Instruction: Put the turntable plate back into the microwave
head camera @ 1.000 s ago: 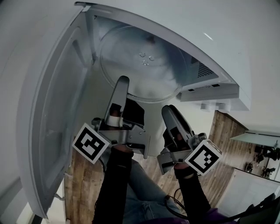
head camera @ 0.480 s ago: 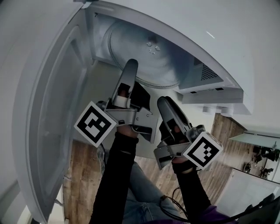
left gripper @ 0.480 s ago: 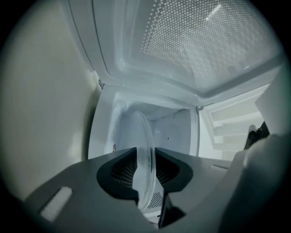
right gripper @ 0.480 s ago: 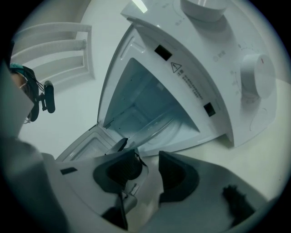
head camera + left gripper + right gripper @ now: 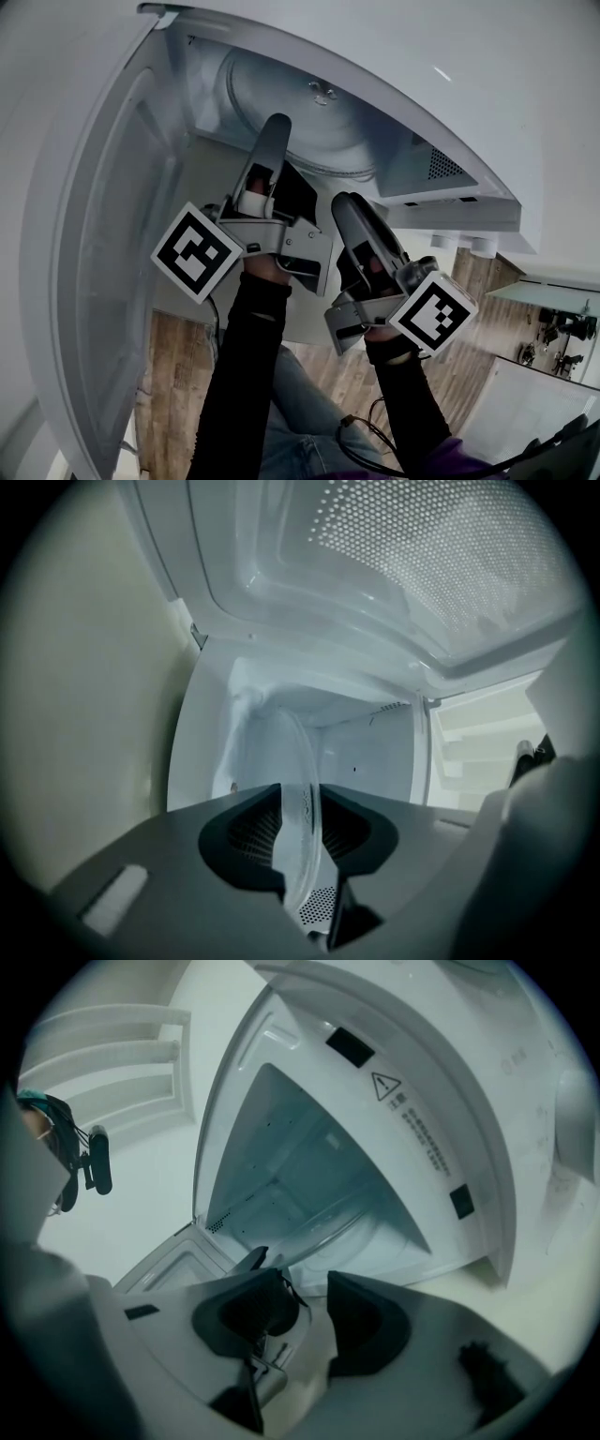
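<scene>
The clear glass turntable plate lies flat, partly inside the open white microwave. My left gripper is shut on its near rim. In the left gripper view the plate runs edge-on between the two dark pads; these jaws have eased a little wider and still grip the rim. My right gripper hangs to the right, just outside the cavity mouth, open and empty. Its view shows the plate's rim ahead of the apart jaws, with the left gripper's fingertip on it.
The microwave door stands wide open at the left; its perforated window shows in the left gripper view. The control panel side juts out on the right. Wooden floor and the person's legs lie below.
Both grippers have moved forward toward the microwave. The plate went with the left gripper and now sits deeper inside the cavity.
</scene>
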